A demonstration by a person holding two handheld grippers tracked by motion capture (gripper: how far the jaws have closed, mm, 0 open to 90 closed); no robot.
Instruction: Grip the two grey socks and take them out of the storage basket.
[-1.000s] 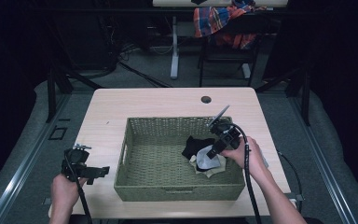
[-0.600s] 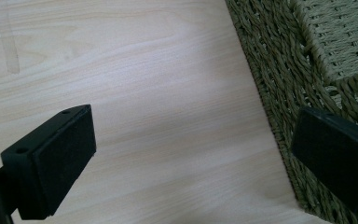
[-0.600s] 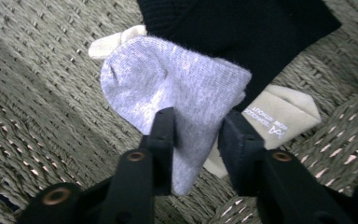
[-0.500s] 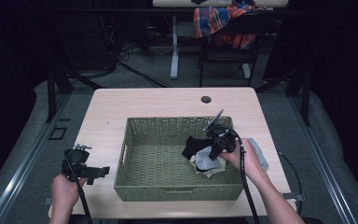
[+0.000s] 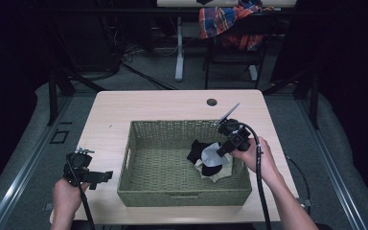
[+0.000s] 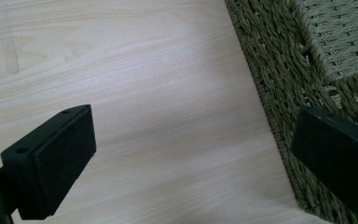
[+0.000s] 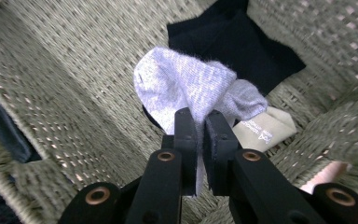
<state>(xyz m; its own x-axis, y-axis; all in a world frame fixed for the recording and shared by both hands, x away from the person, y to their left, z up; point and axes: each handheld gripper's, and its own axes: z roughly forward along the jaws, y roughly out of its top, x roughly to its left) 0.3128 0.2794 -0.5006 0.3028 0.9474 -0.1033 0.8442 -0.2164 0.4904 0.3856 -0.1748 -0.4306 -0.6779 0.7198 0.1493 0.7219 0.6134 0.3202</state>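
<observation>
A pale wooden table (image 5: 172,108) carries a green woven basket (image 5: 182,194) set a little toward the person's right, with a small dark hole (image 5: 212,102) in the tabletop beyond it. Inside the basket, at its right end, lies a small heap of cloth: a black sock (image 5: 197,151) spread on the weave and a cream sock (image 5: 223,171) with a printed label beneath, touching it. The right gripper (image 5: 224,149), held in the right hand (image 5: 258,155) over the basket's right wall, points down and inward; its jaws are clenched on a bunched fold of a grey sock (image 7: 191,86), which hangs just above the black one and partly covers it in the right gripper view. The left gripper (image 5: 106,175) sits in the left hand (image 5: 67,199) above bare table just outside the basket's left wall, near the front corner; its jaws stand wide apart with nothing between them, one pad (image 6: 60,156) over the wood and the other close against the basket's woven side in the left gripper view.
</observation>
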